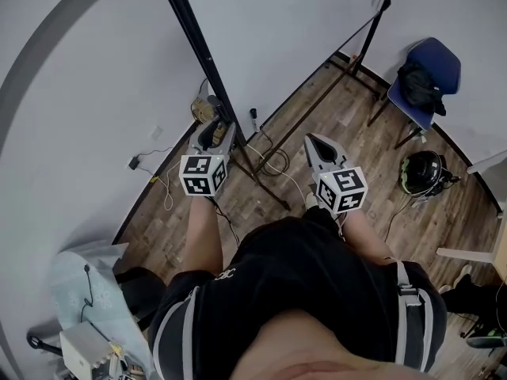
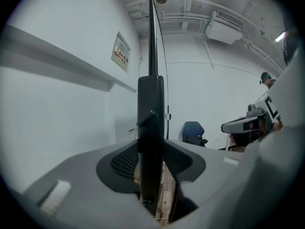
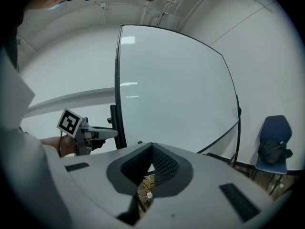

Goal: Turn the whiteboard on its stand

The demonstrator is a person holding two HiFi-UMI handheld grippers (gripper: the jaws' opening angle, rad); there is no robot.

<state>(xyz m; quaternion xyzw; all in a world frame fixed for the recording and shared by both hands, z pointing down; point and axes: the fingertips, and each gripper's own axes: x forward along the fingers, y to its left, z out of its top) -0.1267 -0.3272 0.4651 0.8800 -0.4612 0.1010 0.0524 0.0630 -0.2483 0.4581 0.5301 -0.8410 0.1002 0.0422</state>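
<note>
Whiteboard (image 3: 171, 89): stands upright on its stand (image 1: 265, 182). Its white face spreads ahead of and above the right jaws. The left jaws meet it edge-on.

Near upright (image 2: 151, 104): a thick dark post at the board's near side edge, which looks to be part of the stand. Its long axis runs straight up through the gap of the left jaws. The board's thin edge carries on above it.

Left gripper (image 2: 151, 142): its jaws stand wide, one on each side of the upright. The pads appear to lie against both of its faces, with no gap showing.

Right gripper (image 3: 151, 147): its jaws are brought together with nothing between them. It points at the board's face but is clear of it.

Key relation: the board's face stretches off to the right of the left jaws, towards the far post. The right jaws face the panel square-on, just beside that near edge.

Nearer hand: the left, already on the upright. The right is free.

Next move, as a judgement: the left steadies the stand while the right pushes the panel round. The pivot axis is not clear from here.
</note>
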